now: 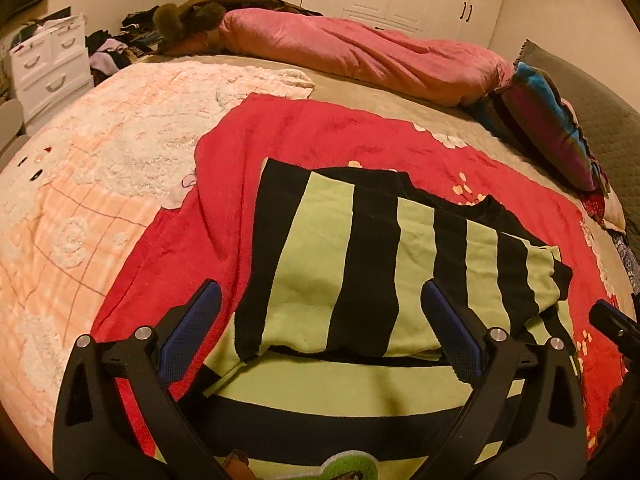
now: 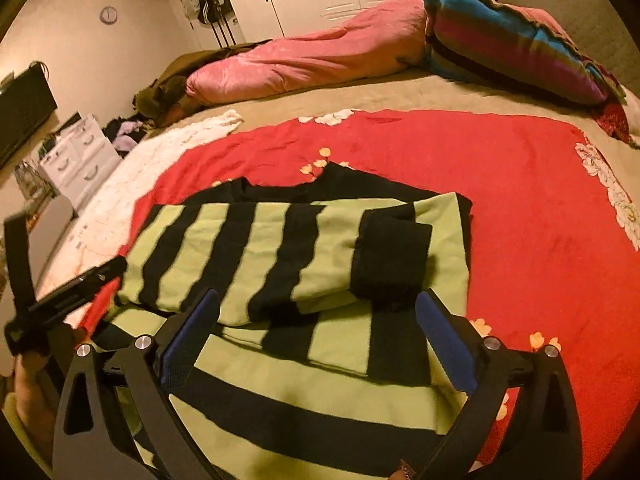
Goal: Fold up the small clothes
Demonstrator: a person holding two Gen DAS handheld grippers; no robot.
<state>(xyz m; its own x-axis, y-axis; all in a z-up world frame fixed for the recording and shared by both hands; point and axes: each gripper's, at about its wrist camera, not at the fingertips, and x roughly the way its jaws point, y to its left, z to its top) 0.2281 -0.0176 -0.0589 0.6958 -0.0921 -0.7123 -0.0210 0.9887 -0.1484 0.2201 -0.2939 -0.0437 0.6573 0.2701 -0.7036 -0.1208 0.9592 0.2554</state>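
A small green-and-black striped top [image 1: 360,264] lies on a red blanket [image 1: 280,140] on the bed, its sleeves folded in over the body. In the right wrist view the top [image 2: 280,248] shows a black cuff [image 2: 390,256] lying on the folded sleeve. My left gripper [image 1: 320,312] is open just above the near part of the top, holding nothing. My right gripper [image 2: 316,320] is open above the top's near right part, holding nothing. The left gripper's body also shows at the left of the right wrist view [image 2: 76,292].
A pink quilt [image 1: 360,56] lies rolled along the far side of the bed. A striped pillow [image 2: 512,40] lies at the head end. A peach fleece blanket [image 1: 100,184] covers the bed's left part. White drawers [image 1: 48,68] stand beyond the bed.
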